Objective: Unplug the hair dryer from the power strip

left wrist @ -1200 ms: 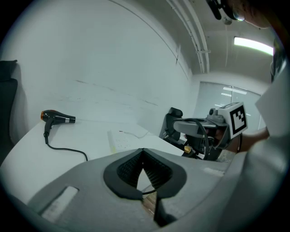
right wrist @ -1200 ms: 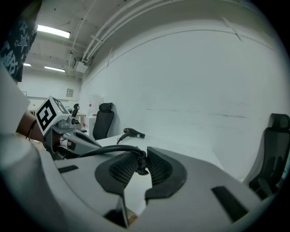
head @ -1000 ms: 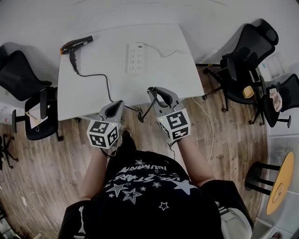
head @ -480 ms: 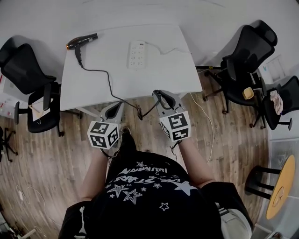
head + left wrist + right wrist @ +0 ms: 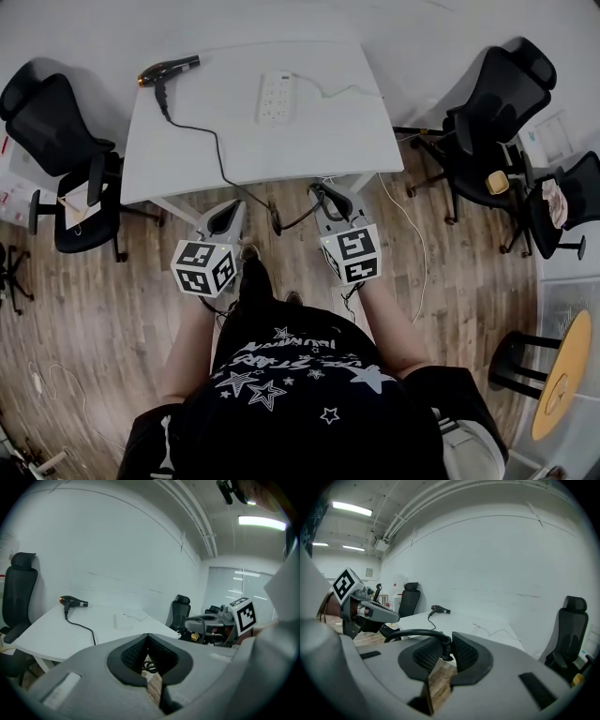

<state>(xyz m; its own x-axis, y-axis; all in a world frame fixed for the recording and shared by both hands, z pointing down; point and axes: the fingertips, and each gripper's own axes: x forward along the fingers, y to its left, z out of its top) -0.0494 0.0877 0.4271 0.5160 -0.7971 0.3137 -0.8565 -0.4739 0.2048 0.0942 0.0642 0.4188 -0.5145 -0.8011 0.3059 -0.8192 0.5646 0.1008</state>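
Note:
The black hair dryer (image 5: pixel 169 70) lies at the far left corner of the white table (image 5: pixel 309 150). The white power strip (image 5: pixel 275 97) sits at the far middle with nothing plugged in. The dryer's black cord (image 5: pixel 217 150) runs over the near table edge to my right gripper (image 5: pixel 323 195), which is shut on the plug end (image 5: pixel 441 653) out over the floor. In the right gripper view the cord (image 5: pixel 410 633) loops left from the jaws. My left gripper (image 5: pixel 230 208) hangs beside it, shut and holding nothing (image 5: pixel 147 639).
Black office chairs stand left (image 5: pixel 56 122) and right (image 5: pixel 497 103) of the table. The strip's white cable (image 5: pixel 405 225) drops off the right table edge to the wooden floor (image 5: pixel 103 309). A yellow round table (image 5: pixel 561 370) is at the lower right.
Both grippers have drawn back from the table edge toward the person. The right one carried the plug end along, so more cord now hangs over the floor.

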